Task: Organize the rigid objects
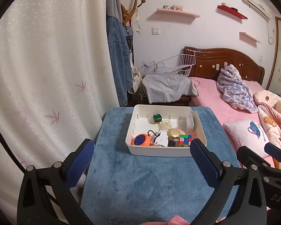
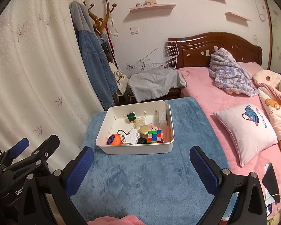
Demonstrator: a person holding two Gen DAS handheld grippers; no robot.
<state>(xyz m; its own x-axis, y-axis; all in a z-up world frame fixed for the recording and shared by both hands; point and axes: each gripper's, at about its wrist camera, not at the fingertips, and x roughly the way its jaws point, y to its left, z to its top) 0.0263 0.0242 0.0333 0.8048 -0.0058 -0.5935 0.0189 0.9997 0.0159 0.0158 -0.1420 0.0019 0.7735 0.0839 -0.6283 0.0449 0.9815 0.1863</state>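
Nearest to the cameras, a fold of pink fabric (image 1: pixel 46 221) is seen at the bottom edge of both views. Above it, the left gripper (image 1: pixel 142 151) is held with its blue ribbed pads spread wide apart and nothing between them except the blue plush cloth (image 1: pixel 140 183) that covers the table. The right gripper (image 2: pixel 141 158) is likewise held apart and empty over the same cloth, just beside the left one; each is caught at the edge of the other's view.

On the far half of the cloth a white rectangular plastic bin (image 2: pixel 134 151) is set, and the rigid objects are gathered inside it. Along its near wall an orange round clock with a blue face (image 2: pixel 113 139) is placed at the left, a white plastic clip-like piece (image 2: pixel 131 138) is laid next to it, a small black item is tucked just beyond that, and a multicoloured puzzle cube (image 2: pixel 155 136) is placed at the right. A round gold-lidded case (image 2: pixel 145 129) is seen just behind the cube. Further back, a small dark green cube-shaped box (image 2: pixel 131 116) is set near the far wall, and a clear plastic box (image 2: pixel 162 118) is leaned by the right wall.

To the right of the table, a pink pillow with a cartoon print (image 2: pixel 247 131) is laid on a bed with a pink cover (image 2: pixel 202 91). Behind the table, a grey cloth (image 2: pixel 155 86) is draped under white wire baskets (image 2: pixel 159 61), and a denim jacket (image 2: pixel 95 61) is hung on a wooden coat rack beside a pale patterned curtain (image 2: pixel 37 65).
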